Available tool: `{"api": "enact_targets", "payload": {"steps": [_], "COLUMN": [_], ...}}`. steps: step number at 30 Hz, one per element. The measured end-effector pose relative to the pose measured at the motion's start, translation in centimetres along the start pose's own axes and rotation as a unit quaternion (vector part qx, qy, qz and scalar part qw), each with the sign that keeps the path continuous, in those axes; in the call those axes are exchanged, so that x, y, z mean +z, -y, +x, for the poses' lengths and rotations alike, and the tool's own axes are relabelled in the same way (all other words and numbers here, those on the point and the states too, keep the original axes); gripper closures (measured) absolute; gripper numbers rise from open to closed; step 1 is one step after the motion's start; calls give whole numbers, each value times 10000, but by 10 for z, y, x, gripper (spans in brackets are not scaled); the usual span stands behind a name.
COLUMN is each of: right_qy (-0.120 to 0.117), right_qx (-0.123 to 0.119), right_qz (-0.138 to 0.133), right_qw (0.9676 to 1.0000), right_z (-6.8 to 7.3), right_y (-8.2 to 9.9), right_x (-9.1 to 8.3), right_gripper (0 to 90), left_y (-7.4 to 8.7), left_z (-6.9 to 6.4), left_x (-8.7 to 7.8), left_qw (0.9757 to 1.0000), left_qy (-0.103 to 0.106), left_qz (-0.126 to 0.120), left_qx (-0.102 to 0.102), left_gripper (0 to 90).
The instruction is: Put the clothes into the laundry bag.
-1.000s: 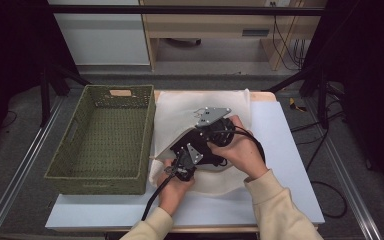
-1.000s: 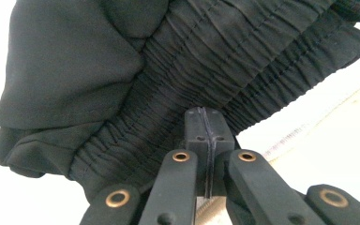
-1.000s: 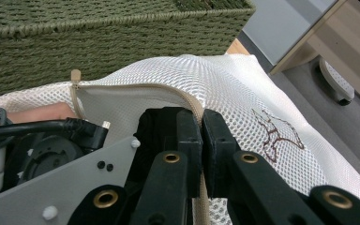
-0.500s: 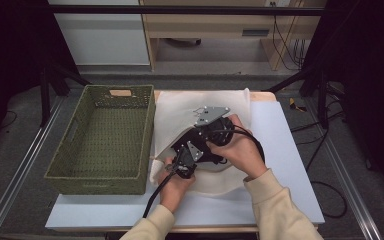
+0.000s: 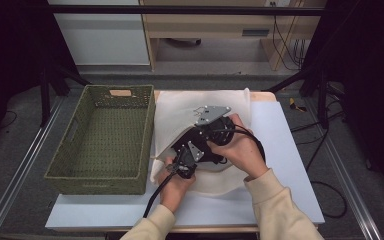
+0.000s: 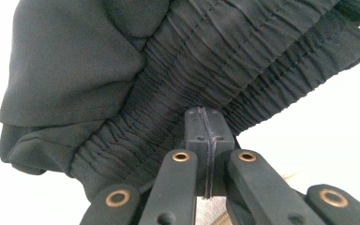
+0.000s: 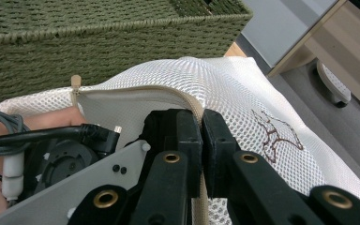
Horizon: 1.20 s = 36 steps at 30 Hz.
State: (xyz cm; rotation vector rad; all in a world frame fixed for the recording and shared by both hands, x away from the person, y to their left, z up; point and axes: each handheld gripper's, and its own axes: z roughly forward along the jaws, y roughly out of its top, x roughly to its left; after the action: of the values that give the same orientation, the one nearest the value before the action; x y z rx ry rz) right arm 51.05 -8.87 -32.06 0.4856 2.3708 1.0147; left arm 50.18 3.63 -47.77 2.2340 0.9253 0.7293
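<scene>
Your right claw (image 7: 201,136) is clamped on the beige zipper edge (image 7: 187,101) of the white mesh laundry bag (image 7: 225,89), with the edge pinched between its two jaws. From that hold the mouth of the bag lifts just ahead of the claw, which looks like the reason for gripping there: it keeps the opening propped up so something can go in.

Your left claw (image 6: 206,140) is closed on the black garment (image 6: 122,70), biting the gathered elastic waistband (image 6: 206,75) right at its tips, so the rest of the cloth bunches above and beyond the jaws. A waistband is a firm, thick place to pinch, less likely to slip than loose fabric.

In the high view both claws sit close together over the bag on the table (image 5: 290,150), the left claw (image 5: 182,167) just below the right claw (image 5: 212,130). The green woven basket (image 5: 102,135) stands to the left of them, well apart from the garment.
</scene>
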Motion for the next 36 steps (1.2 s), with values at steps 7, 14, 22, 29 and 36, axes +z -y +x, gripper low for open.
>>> {"api": "enact_targets", "payload": {"steps": [7,14,22,29,36], "right_qy": [12,-2,0,-33,-42], "right_qx": [-3,-13,-4,45,38], "right_qz": [3,3,29,46,58], "right_qw": [10000,10000,10000,10000,10000], "right_z": [0,0,1,0,2], "right_y": [-1,-2,0,3,3], "right_x": [-1,-1,-1,4,6], "right_gripper": [871,872,871,871,871], "left_y": [-2,-4,-4,-2,1], "left_z": [1,2,2,-4,-10], "left_x": [3,7,5,-12,-19], "left_qw": [10000,9999,9994,9984,9978], "left_qy": [-48,-114,-211,-101,39], "left_qz": [2,-29,-285,-560,-661], "left_qx": [-45,-64,-38,20,39], "left_gripper": [900,900,900,900,900]}}
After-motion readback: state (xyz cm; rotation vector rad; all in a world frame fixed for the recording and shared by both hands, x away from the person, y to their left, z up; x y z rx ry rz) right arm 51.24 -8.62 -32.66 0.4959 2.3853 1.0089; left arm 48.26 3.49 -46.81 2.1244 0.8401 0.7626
